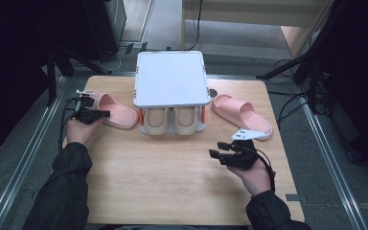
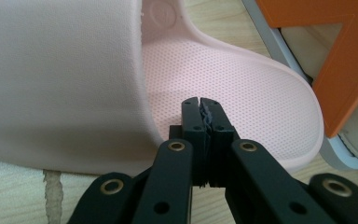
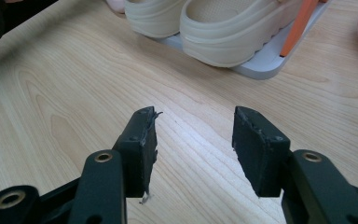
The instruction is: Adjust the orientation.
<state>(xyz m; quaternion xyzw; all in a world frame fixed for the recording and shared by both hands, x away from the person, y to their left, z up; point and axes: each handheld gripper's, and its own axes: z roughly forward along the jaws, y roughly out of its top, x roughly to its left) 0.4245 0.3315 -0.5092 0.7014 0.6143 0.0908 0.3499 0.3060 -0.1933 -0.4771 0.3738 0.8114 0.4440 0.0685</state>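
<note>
Item: pink slipper [image 1: 117, 111], left one of a pair, lying on the bench [image 1: 172, 182] at its far left, just left of the white shoe rack [image 1: 171, 78]. Long axis runs left-far to right-near across the bench; the strap end sits at the left, the open heel end points right and slightly near, toward the rack's foot. Sole down, flat.

My left fingers [image 1: 104, 114] are closed tight, pad against pad, with nothing between them. They point right, tips over the slipper's near edge by the strap. The left gripper view adds detail: my left fingers [image 2: 200, 122] meet in front of the dotted footbed of the pink slipper [image 2: 233, 88], the broad strap rises at the left, a round stamped mark sits on the heel, and an orange upright [image 2: 349, 70] of the rack stands just right of it.

My right fingers [image 1: 220, 154] stand wide apart and empty above bare bench, near right, well apart from any shoe. In the right gripper view, my right fingers [image 3: 193, 140] frame wood grain, with frayed pad material on the left tip.

Second pink slipper [image 1: 242, 113]: right of the rack, toe end far-left, heel near-right.

Beige pair [image 1: 170, 120]: on the rack's lower tier, heels toward me; the right gripper view shows their ribbed soles [image 3: 233, 42], a detail the high view lacks.
</note>
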